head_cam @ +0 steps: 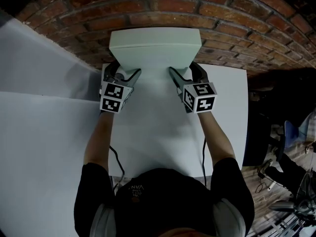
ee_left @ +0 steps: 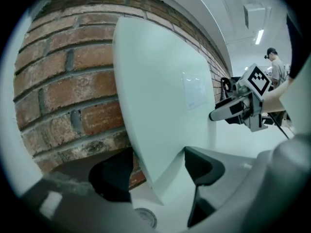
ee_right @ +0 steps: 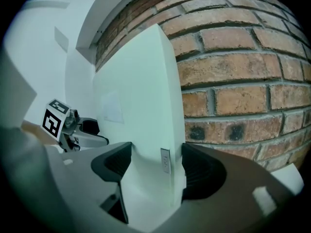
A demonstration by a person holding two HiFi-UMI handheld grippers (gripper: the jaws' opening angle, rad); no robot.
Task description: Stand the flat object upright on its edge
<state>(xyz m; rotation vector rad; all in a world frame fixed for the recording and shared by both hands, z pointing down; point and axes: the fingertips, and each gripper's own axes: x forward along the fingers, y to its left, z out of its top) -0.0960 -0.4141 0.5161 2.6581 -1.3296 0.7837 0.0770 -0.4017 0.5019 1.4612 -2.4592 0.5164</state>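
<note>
The flat box (head_cam: 155,43), pale and white-green, stands upright on one long edge on the white tabletop (head_cam: 158,132), just in front of the brick wall (head_cam: 222,14). Its broad face is parallel to the wall and looks away from it, toward the person. I cannot tell if the back of the box touches the bricks, but at both ends there is room for a jaw between the box and the wall.

The left tool (head_cam: 123,73) holds the left end of the box, low, near the bottom corner. One jaw is on the wall side and the other is on the face away from the wall, and both pads lie against the box.

The right tool (head_cam: 186,74) holds the right end in the same way. Its jaws stand wide apart because the full thickness of the box is between them, and they press on both faces. A small label (ee_right: 165,160) is on this narrow end, between the two jaws.

Both tools reach toward the wall from the person's side, pointing a little downward.
</note>
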